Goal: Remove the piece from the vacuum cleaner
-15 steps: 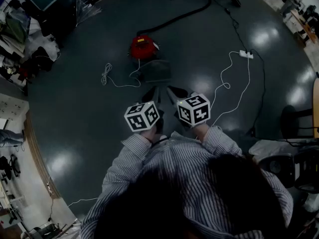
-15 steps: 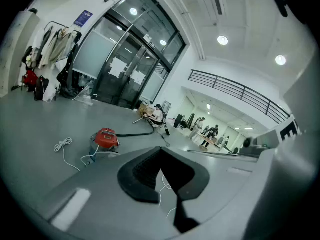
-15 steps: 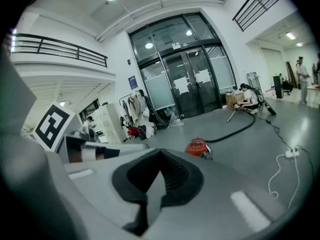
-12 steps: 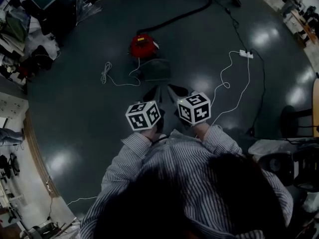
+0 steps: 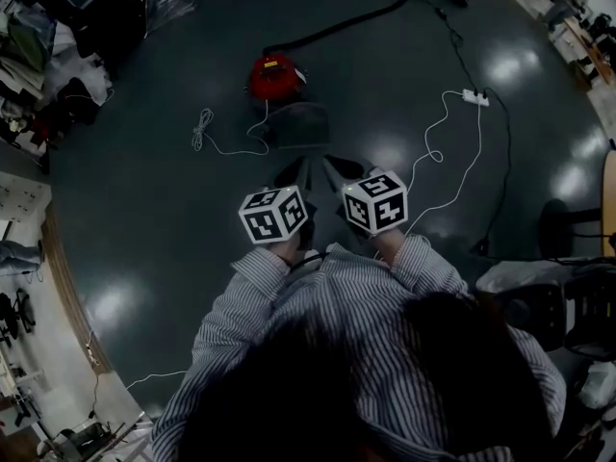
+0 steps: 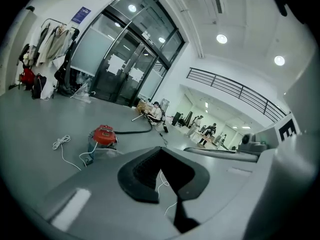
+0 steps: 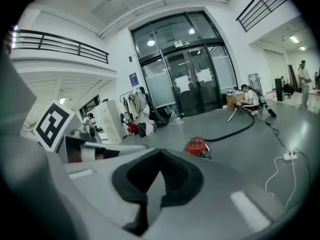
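Showed a dark, glossy floor [image 5: 144,219] across the head view. Carried a red vacuum cleaner [image 5: 272,75] at upper centre, with a black hose [image 5: 356,22] trailing off to the upper right. Had a dark grey piece [image 5: 298,125] lying just below the cleaner. Bore 1 coiled white cable [image 5: 200,128] at the cleaner's left and 1 white power strip [image 5: 472,96] at upper right.

Red vacuum cleaner [image 5: 272,75] stands upright on the grey floor [image 5: 173,219].
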`<action>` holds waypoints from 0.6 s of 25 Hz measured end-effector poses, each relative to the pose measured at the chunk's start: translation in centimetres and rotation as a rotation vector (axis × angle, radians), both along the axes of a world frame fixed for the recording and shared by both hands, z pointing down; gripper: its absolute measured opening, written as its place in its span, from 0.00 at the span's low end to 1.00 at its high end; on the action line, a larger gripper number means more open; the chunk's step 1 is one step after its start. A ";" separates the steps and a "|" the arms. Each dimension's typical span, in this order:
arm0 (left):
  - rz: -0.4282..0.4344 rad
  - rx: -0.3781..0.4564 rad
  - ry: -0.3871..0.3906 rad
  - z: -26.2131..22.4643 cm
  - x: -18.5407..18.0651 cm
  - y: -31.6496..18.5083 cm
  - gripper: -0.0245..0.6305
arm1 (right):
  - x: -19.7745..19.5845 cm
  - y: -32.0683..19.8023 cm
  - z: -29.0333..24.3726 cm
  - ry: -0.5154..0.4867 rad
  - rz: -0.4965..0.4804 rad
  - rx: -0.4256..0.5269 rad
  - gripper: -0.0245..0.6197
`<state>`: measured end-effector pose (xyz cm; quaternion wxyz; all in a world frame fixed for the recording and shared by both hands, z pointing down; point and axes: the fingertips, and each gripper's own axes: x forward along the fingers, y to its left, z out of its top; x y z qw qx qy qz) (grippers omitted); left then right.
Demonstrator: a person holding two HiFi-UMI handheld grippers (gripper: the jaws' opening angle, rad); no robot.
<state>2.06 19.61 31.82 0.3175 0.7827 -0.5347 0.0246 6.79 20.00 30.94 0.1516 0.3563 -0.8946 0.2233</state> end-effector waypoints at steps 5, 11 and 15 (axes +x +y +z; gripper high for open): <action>-0.005 -0.006 -0.009 0.4 0.2 -0.1 0.05 | 0.9 -0.3 0.2 -0.010 0.028 0.000 0.04; -0.024 -0.016 -0.001 0.9 1.0 -0.7 0.05 | 2.0 -1.2 0.0 -0.032 0.027 0.027 0.04; -0.049 -0.029 0.008 2.2 1.7 -0.8 0.05 | 2.5 -1.2 0.9 -0.029 -0.005 0.011 0.04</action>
